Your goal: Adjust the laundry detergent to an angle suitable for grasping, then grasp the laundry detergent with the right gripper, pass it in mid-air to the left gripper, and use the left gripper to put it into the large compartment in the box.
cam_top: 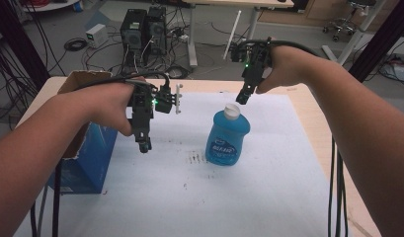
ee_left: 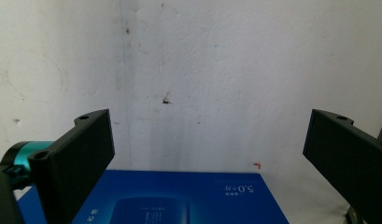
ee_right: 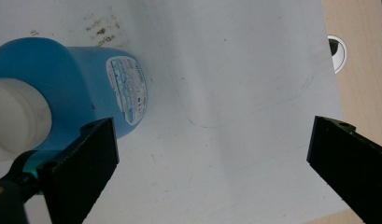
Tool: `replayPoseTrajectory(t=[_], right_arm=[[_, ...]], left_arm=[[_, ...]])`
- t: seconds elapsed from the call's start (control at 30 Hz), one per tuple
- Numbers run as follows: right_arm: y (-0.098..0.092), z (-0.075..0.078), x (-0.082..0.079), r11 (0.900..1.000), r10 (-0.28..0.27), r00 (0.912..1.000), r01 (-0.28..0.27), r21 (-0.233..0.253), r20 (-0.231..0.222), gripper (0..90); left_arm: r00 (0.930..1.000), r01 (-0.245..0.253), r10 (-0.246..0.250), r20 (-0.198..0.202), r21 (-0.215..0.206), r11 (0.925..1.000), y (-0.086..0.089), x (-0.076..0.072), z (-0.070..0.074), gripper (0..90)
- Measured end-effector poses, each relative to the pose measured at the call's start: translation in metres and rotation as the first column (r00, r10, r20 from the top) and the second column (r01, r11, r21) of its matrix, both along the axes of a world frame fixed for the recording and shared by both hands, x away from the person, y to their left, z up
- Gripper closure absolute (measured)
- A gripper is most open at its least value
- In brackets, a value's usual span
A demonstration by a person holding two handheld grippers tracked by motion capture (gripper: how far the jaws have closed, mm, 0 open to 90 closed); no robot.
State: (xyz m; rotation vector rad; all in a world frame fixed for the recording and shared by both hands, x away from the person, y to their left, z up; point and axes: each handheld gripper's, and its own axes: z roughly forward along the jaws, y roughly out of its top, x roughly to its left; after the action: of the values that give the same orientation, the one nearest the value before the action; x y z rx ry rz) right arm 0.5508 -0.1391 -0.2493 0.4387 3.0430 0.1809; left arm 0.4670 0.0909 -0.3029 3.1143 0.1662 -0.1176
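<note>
A blue bottle (cam_top: 228, 138) with a white cap (cam_top: 232, 111) stands upright on the white sheet near the table's middle. My right gripper (cam_top: 243, 97) hovers just above and behind the cap, open and empty; in the right gripper view the bottle (ee_right: 93, 86) lies at the left, beside the left jaw, outside the gap. My left gripper (cam_top: 143, 144) hangs open over the sheet left of the bottle, next to a blue box (cam_top: 88, 158). The left gripper view looks down on the box's blue face (ee_left: 179, 198) below the wide-apart jaws.
A white sheet (cam_top: 268, 187) covers most of the wooden table (cam_top: 313, 118). A brown cardboard flap (cam_top: 81, 79) rises at the back left above the blue box. Cables trail along both forearms. Computers and cables lie on the floor beyond the table.
</note>
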Motion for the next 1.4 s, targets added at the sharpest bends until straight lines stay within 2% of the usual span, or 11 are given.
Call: replayPoseTrajectory(t=[0.23,0.53,0.97,1.2,1.3,1.4], right_arm=[[-0.004,0.002,0.0,1.0,0.004,1.0,-0.004,0.008,0.004,1.2],[-0.006,0.003,0.002,1.0,0.004,0.9999,-0.004,0.016,0.01,1.2],[-0.009,0.007,0.0,1.0,-0.004,0.9999,0.003,0.024,0.016,1.1],[-0.01,0.015,-0.006,0.995,-0.021,0.9994,0.018,0.095,0.029,1.2],[-0.01,0.019,-0.011,0.984,-0.037,0.9988,0.03,0.177,0.033,1.1],[-0.012,0.021,-0.015,0.961,-0.074,0.9971,0.065,0.268,0.022,1.1]], left_arm=[[0.9999,-0.017,0.017,0.002,0.003,0.9999,-0.003,-0.003,0.002,1.9],[1.0,-0.005,0.005,0.004,0.007,1.0,-0.004,-0.003,0.004,1.9],[0.9997,-0.021,0.021,0.014,0.004,0.9998,-0.003,-0.007,0.009,1.9],[0.9994,-0.016,0.016,0.029,-0.006,0.9999,-0.001,-0.012,0.014,1.9],[0.9992,-0.012,0.013,0.039,-0.011,0.9999,0.0,-0.013,0.017,1.9],[0.9987,-0.018,0.019,0.048,-0.016,0.9997,0.001,-0.016,0.019,1.9]])
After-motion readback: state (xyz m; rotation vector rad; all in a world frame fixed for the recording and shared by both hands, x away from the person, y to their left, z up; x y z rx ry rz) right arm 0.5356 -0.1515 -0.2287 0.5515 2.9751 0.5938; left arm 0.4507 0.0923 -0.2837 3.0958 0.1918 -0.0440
